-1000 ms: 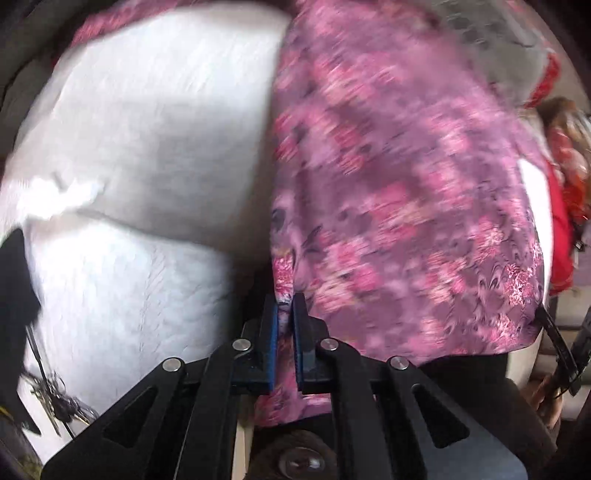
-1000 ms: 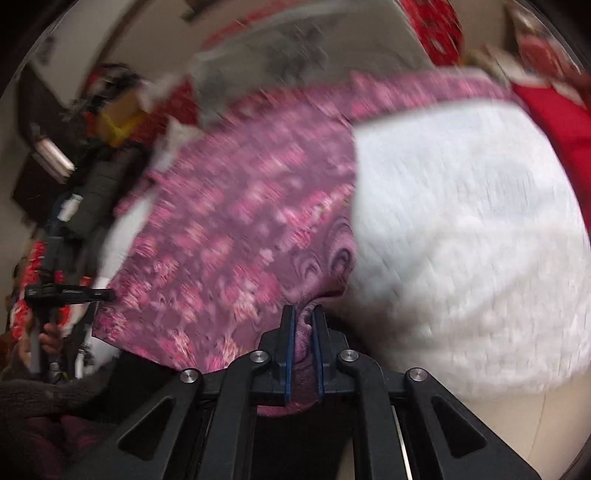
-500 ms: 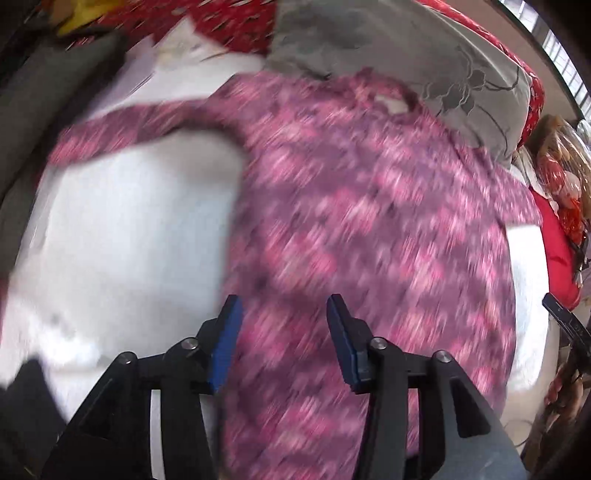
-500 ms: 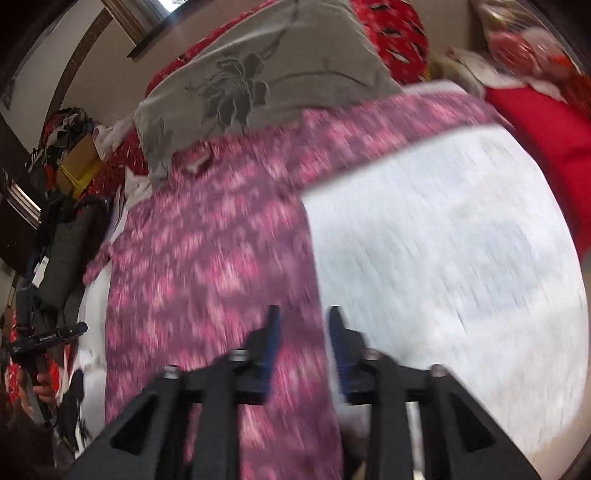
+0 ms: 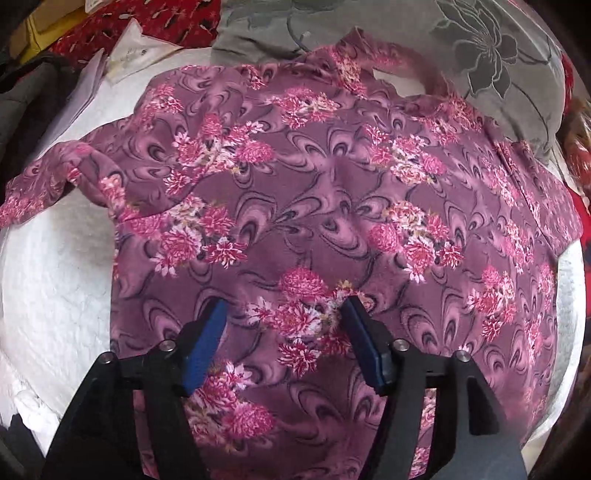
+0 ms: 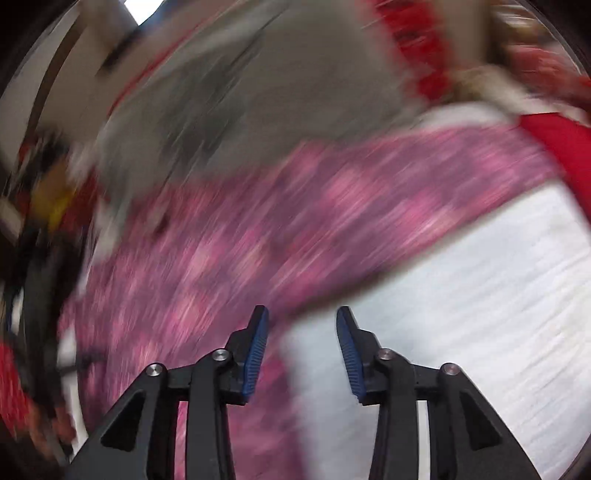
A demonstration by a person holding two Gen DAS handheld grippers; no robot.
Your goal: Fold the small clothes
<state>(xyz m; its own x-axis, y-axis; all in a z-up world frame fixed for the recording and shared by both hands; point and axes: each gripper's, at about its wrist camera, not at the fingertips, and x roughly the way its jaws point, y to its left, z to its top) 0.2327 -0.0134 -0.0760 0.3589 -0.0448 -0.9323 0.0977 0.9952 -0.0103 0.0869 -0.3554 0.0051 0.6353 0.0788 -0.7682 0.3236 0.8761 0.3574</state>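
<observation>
A purple shirt with pink flowers [image 5: 325,206] lies spread flat on a white padded surface [image 5: 55,295], collar at the far end, one sleeve out to the left. My left gripper [image 5: 284,314] is open and empty just above the shirt's lower middle. In the right wrist view, heavily blurred, the shirt [image 6: 229,251] lies to the left and ahead, with its other sleeve stretched right. My right gripper [image 6: 301,321] is open and empty over the shirt's right edge, where it meets the white surface [image 6: 461,295].
A grey pillow with a flower print [image 5: 480,48] lies behind the collar. Red patterned cloth [image 5: 147,26] and papers [image 5: 125,55] sit at the far left. A red cloth [image 6: 557,147] lies at the right. Dark clutter [image 6: 33,258] stands at the left edge.
Both grippers were shut on the shirt's lower edge a second ago. They have opened and let it go, the shirt now lies flat, and both have moved forward over it.
</observation>
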